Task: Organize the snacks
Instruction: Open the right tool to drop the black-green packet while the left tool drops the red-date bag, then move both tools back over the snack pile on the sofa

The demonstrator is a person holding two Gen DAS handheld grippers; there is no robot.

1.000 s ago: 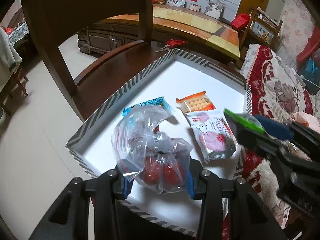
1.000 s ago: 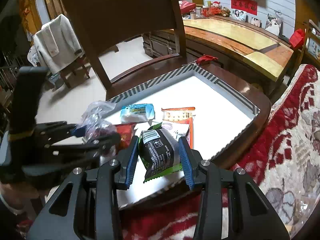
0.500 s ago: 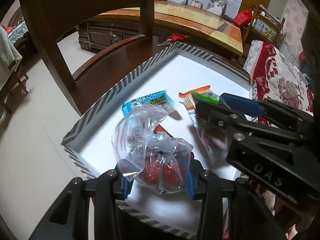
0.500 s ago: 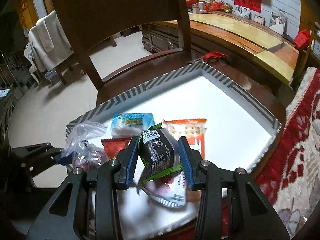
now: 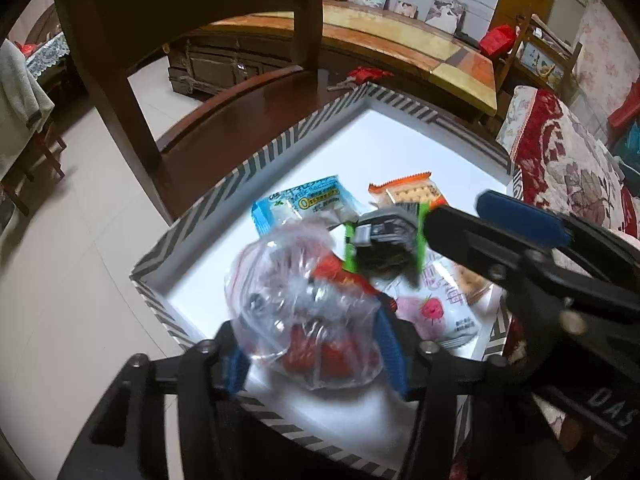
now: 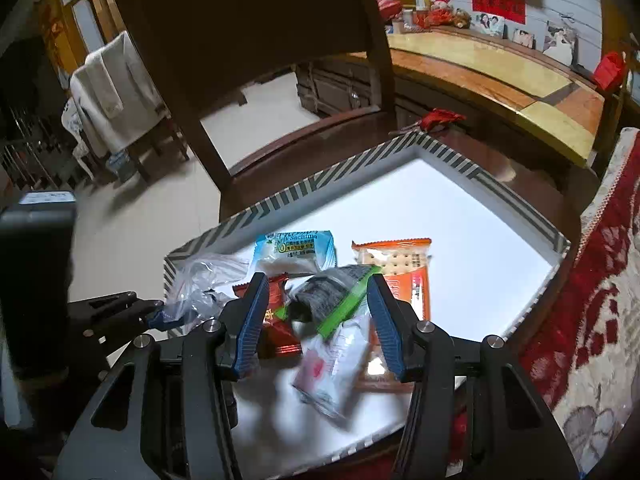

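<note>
Clear plastic bag (image 5: 308,308) of red snacks sits between left gripper (image 5: 312,356) jaws – just opening, pads off it. Right gripper (image 6: 316,320) jaws also just widening; green-black packet (image 6: 332,296) blurred between them (loose, no grip). Both over striped-rim white tray (image 6: 460,240) on wooden chair (image 6: 340,140), beside blue packet (image 6: 294,250) – cracker packet (image 6: 394,260) near.

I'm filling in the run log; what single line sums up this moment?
left hand-held gripper: just opened round clear plastic bag | right hand-held gripper: just opened, green-black snack packet dropping | striped tray
</note>
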